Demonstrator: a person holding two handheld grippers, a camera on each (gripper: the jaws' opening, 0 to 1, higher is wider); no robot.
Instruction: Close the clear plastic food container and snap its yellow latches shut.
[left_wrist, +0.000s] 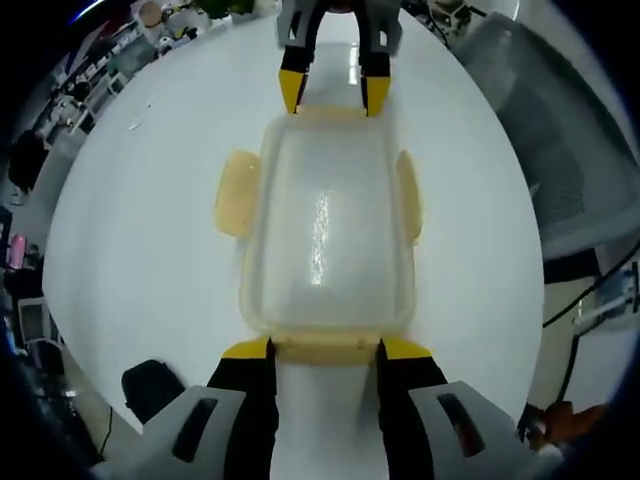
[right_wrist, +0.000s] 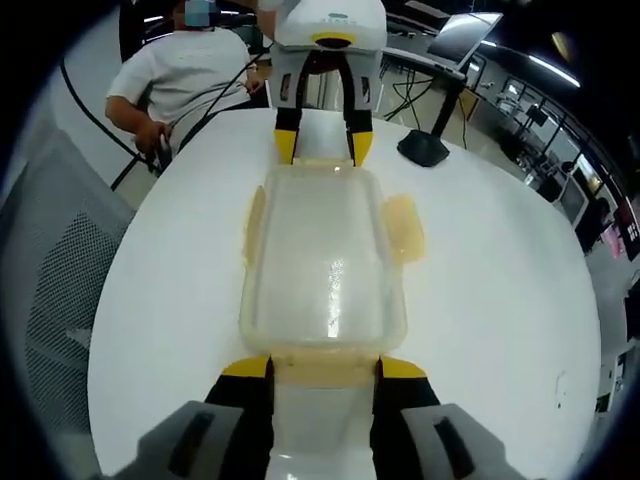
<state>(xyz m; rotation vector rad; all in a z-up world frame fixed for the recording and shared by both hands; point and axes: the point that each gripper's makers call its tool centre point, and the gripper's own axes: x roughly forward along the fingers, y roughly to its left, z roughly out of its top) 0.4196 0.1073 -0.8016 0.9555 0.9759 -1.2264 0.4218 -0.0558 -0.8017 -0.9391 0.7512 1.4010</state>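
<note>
A clear plastic food container lies on the round white table with its lid on. Its yellow side latches flare outward. My left gripper is open at one short end, its jaws either side of that end's latch. My right gripper is open at the opposite end, straddling the other end latch. Each gripper also appears at the far end of the other's view: the right gripper and the left gripper.
A black stand base sits on the table beyond the container. A person in a white shirt sits at the far edge. Grey mesh chairs stand beside the table. A dark object lies below the table edge.
</note>
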